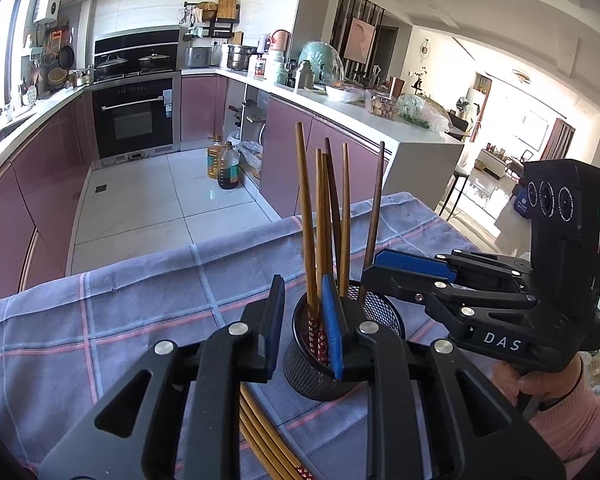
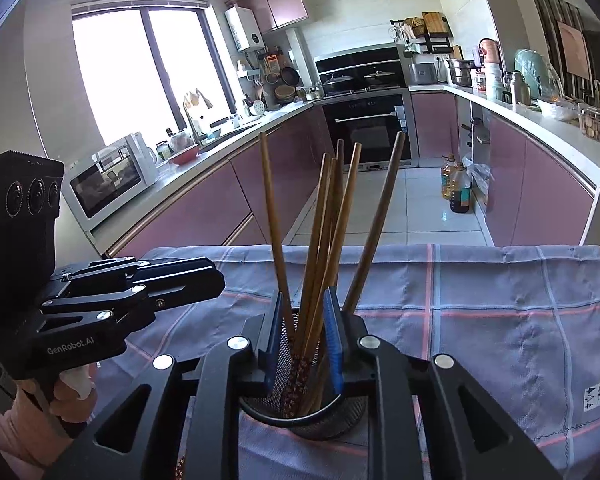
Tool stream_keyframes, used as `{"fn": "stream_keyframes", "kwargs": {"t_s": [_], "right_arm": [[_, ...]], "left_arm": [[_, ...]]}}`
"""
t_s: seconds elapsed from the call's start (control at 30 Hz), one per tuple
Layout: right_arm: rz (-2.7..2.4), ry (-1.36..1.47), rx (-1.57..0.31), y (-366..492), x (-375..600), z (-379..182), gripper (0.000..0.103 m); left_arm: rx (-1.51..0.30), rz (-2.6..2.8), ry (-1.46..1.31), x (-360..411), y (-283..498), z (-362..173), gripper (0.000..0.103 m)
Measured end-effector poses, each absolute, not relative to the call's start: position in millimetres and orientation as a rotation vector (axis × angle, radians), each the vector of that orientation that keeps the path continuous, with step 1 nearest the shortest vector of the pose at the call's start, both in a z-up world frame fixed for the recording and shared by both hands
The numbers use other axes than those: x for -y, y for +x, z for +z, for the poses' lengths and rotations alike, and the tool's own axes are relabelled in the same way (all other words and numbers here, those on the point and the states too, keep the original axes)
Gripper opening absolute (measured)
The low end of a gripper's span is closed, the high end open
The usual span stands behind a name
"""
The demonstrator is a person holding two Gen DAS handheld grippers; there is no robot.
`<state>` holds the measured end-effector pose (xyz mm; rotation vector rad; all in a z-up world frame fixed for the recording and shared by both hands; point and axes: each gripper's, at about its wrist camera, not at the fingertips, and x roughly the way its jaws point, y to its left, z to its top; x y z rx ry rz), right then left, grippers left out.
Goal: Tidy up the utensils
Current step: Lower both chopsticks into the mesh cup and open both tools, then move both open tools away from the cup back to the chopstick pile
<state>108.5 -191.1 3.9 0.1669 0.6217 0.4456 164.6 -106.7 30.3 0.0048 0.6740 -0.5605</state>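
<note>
Both claws hover at the black mesh cup point(image 1: 328, 344), each parted a narrow way. Pads of the left claw point(image 1: 302, 328) straddle the lower ends of a few standing chopsticks point(image 1: 320, 216) without clearly pressing on them. Through the other camera, the right claw point(image 2: 305, 340) likewise brackets a cluster of sticks above the cup's rim, and I cannot tell whether its pads touch any. Under the left claw, several more loose chopsticks point(image 1: 260, 436) lie flat on the checked cloth point(image 1: 140, 300) covering the table. Six or so sticks already stand in the cup, leaning apart. The step in hand looks like dropping sticks into the cup. Next likely calls for backing off and gathering the flat ones. Beyond lies the kitchen floor point(image 1: 140, 208).
</note>
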Motion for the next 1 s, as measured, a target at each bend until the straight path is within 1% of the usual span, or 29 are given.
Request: {"fn": "stream_keyframes", "kwargs": {"t_s": [0.07,0.13,0.23,0.37,0.47,0.5,0.63,0.73,1.0], "right_arm": [[0.460,0.163,-0.614,101,191,5,0.025],[0.479,0.152,-0.607,92,188,5,0.027],[0.524,0.140,-0.604,77,183,3,0.029],[0.574,0.118,-0.636,63,170,-10,0.037],[0.597,0.114,-0.660,56,160,-25,0.040],[0.611,0.120,-0.672,55,157,-29,0.044],[0.599,0.113,-0.741,55,145,-51,0.044],[0.599,0.116,-0.776,56,140,-63,0.044],[0.602,0.108,-0.836,57,125,-80,0.044]], "left_arm": [[-0.659,-0.554,-0.002,100,158,29,0.021],[-0.639,-0.537,-0.006,92,149,27,0.027],[-0.618,-0.514,-0.005,78,134,22,0.032],[-0.632,-0.466,0.007,61,115,4,0.037],[-0.671,-0.424,0.023,52,103,-15,0.041],[-0.684,-0.412,0.027,50,101,-21,0.042],[-0.740,-0.359,0.045,44,90,-49,0.046],[-0.771,-0.338,0.043,39,84,-64,0.046],[-0.811,-0.325,0.026,36,77,-81,0.048]]}}
